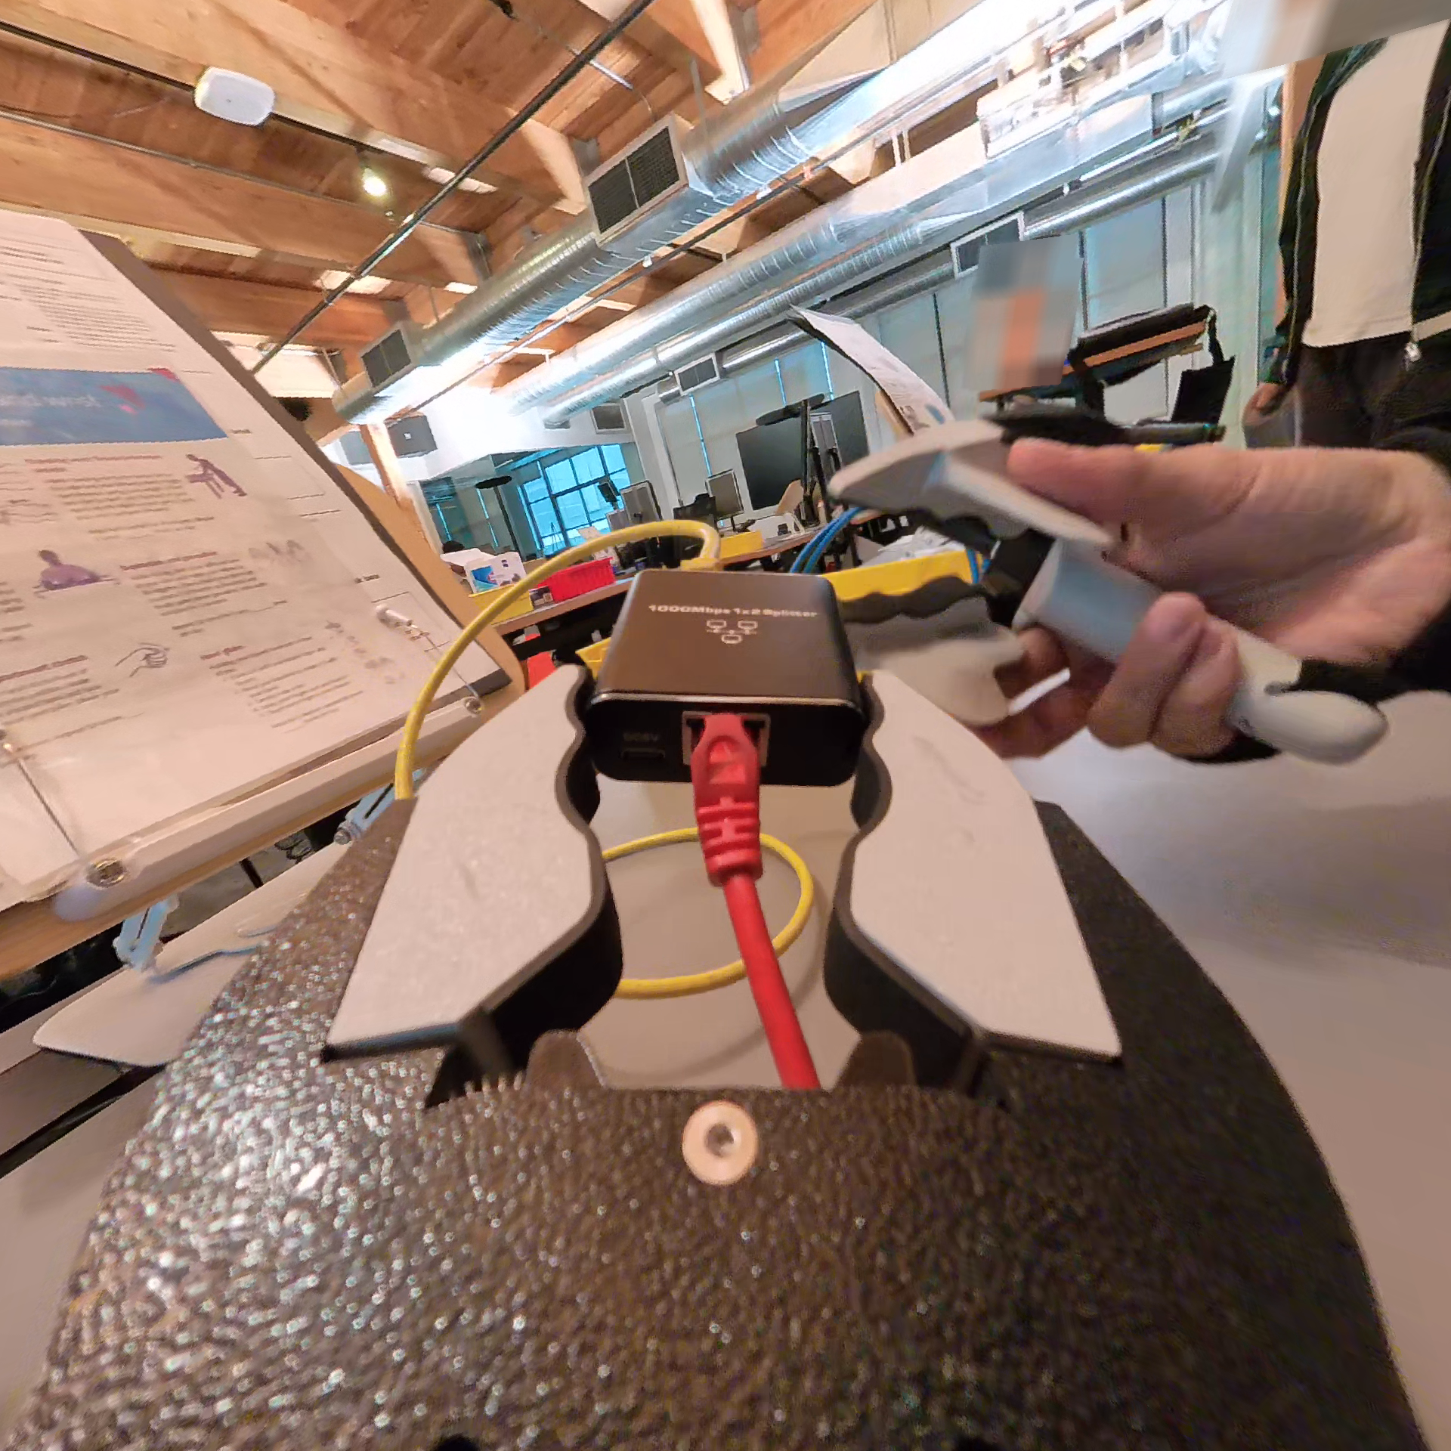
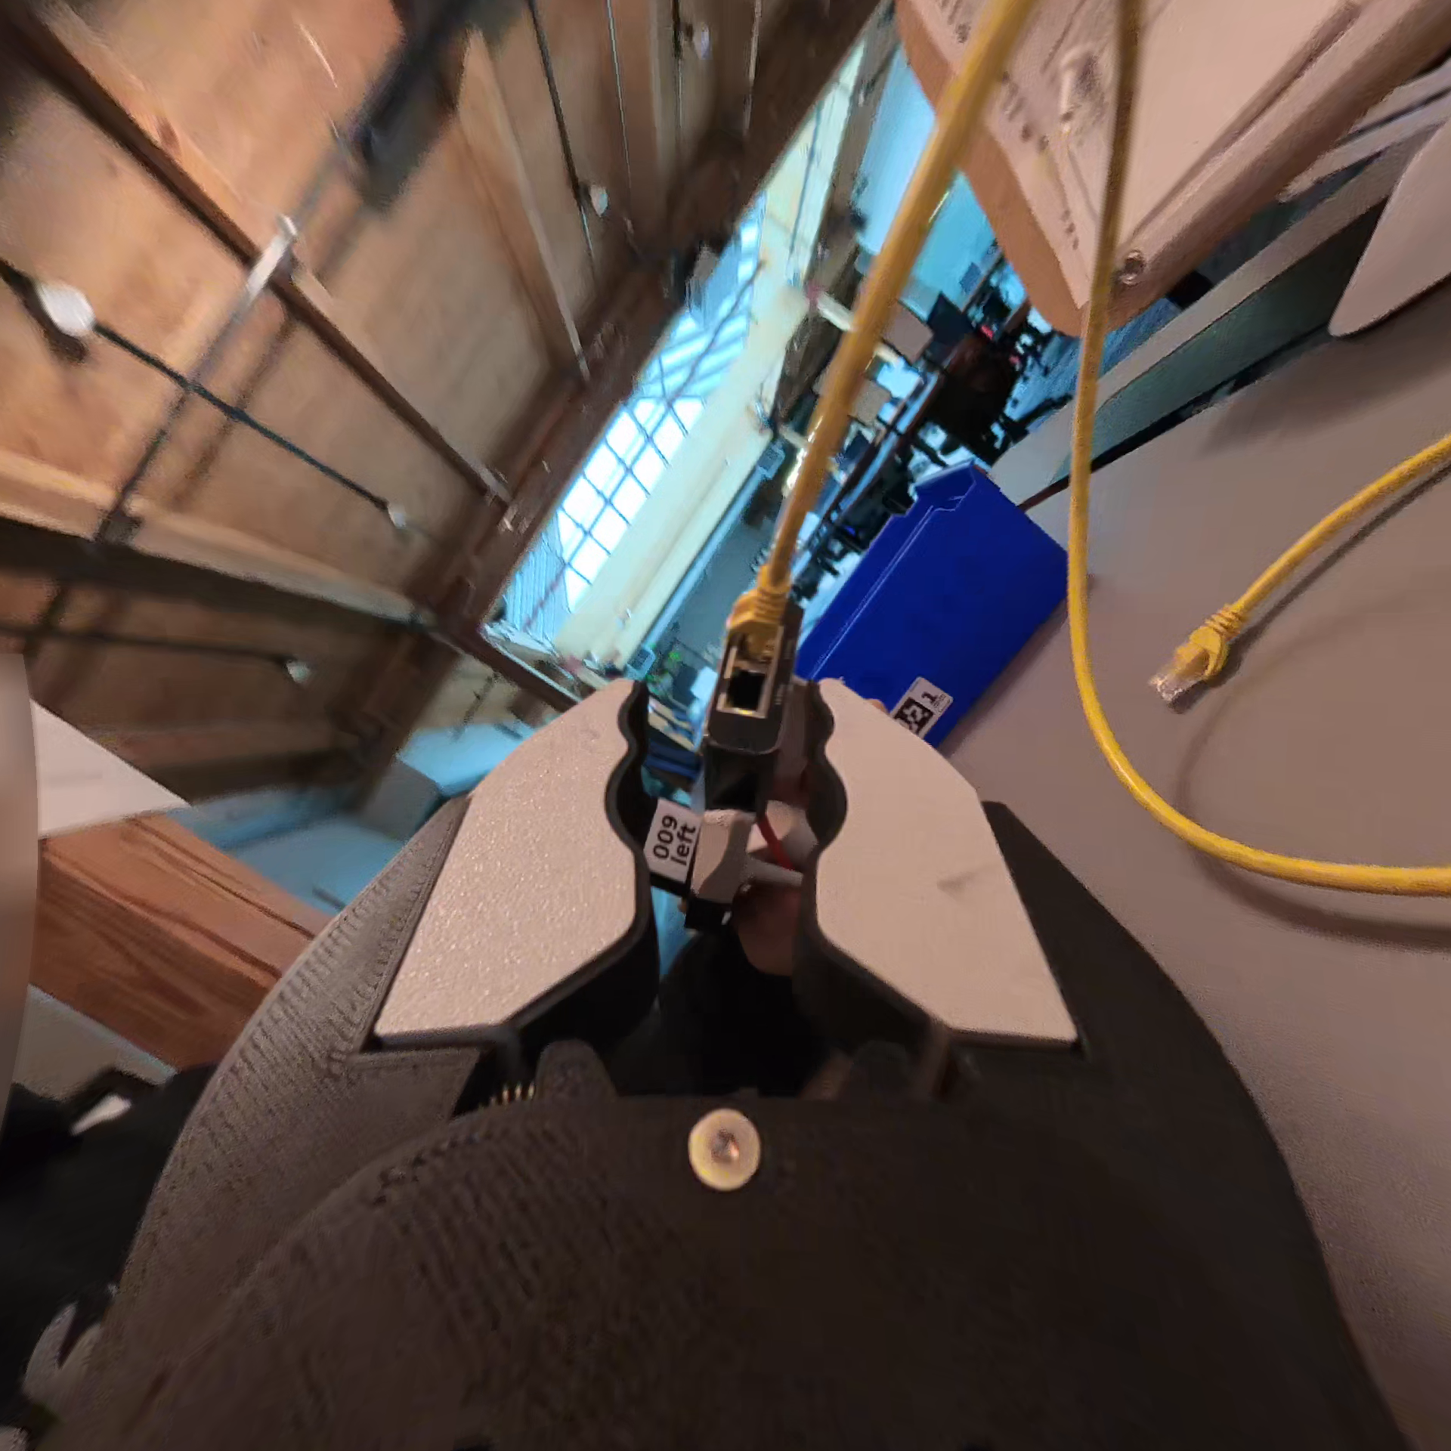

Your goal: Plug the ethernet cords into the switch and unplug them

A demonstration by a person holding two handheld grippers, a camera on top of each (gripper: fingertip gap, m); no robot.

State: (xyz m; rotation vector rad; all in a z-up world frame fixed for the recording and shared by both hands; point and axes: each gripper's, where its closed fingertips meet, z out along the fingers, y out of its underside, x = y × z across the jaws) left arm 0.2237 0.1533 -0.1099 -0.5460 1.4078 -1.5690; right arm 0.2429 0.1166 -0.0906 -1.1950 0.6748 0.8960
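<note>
Left hand-held gripper (image 1: 726,730) clamps the switch (image 1: 726,667); red cord (image 1: 734,816) and a yellow cord (image 2: 758,616) seated. Right hand-held gripper (image 2: 726,707) part open, empty. Next, likely: fetch the loose yellow plug (image 2: 1193,663) off the table (image 2: 1295,1021) for the free port.

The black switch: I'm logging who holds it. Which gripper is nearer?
Left. The left gripper clamps the black switch by its sides; the right gripper faces its far end, apart.

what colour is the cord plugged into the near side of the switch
Red: the red cord sits in the black switch, clearest in the left wrist view.
</note>
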